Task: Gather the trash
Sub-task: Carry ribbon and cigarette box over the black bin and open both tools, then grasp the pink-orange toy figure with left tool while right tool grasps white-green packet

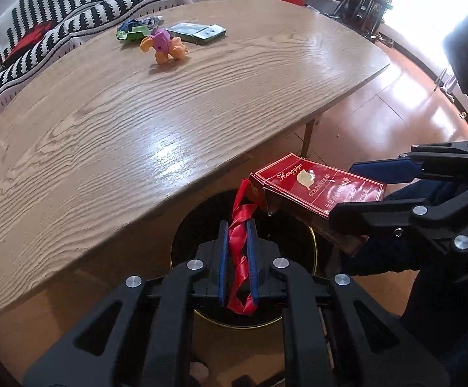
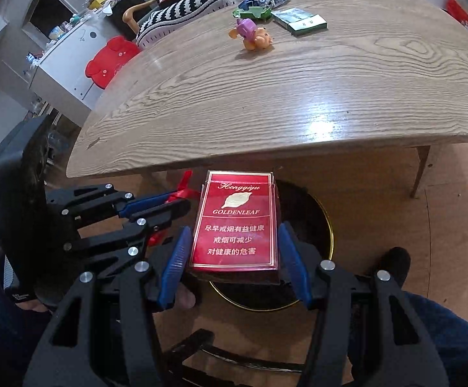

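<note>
left hand-held gripper [image 1: 238, 251] pinches red ribbon [image 1: 239, 242]: limp, light, slippery, take mid-length | right hand-held gripper [image 2: 234, 258] clamps red carton [image 2: 235, 222] by its side walls: stiff, light, crushable | both hang over black bin [image 2: 318, 235], 6 o'clock of surface [image 2: 298, 96]

Home living room: striped sofa [image 1: 82, 9], wooden table [image 1: 137, 122] (toy [image 1: 164, 45] on top).
</note>
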{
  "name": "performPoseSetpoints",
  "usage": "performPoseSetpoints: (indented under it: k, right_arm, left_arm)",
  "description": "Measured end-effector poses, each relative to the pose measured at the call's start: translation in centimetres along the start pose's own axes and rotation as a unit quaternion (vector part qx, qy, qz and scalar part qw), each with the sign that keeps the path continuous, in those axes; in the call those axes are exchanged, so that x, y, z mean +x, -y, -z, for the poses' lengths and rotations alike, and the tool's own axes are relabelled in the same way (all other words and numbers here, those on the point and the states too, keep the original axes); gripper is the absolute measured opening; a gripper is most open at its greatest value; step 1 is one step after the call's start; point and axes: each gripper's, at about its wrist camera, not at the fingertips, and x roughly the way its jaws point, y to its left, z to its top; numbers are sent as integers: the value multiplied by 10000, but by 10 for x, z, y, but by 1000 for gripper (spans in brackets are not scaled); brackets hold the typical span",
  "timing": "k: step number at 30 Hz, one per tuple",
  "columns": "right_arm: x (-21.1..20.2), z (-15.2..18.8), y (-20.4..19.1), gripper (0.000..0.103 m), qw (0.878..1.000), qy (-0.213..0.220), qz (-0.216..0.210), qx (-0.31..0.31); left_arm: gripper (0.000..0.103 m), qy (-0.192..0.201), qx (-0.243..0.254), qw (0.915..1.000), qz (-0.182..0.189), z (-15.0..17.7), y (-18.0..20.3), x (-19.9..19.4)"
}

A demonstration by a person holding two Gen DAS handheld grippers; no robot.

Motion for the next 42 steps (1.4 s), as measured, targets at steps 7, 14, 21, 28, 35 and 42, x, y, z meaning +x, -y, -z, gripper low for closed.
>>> performPoseSetpoints:
  k: [7, 14, 21, 28, 35, 42]
  right_arm:
    - [1, -1, 1, 69, 10000, -10, 6, 82]
    - [-4, -4, 4, 76, 9998, 109, 41, 134]
    - [-10, -11, 7, 83, 9995, 243, 88, 190]
    - [-29, -37, 16, 87, 9976, 593, 290, 204]
    - [-54, -100, 22, 91, 9906, 1139, 756, 71]
    - [-31, -178, 42, 91, 9890, 1191, 866, 140]
  left_arm:
    - [18, -58, 90, 9999, 12, 1, 3, 4]
    - [67, 115, 50, 9999, -59, -2, 3, -2]
    - [78, 218, -21, 9997, -102, -10, 3, -6]
    - [87, 528, -231, 9980, -263, -31, -10, -17]
    - [90, 754, -823, 9928, -429, -70, -44, -16]
    - [91, 838, -1233, 9866, -667, -131, -73, 16]
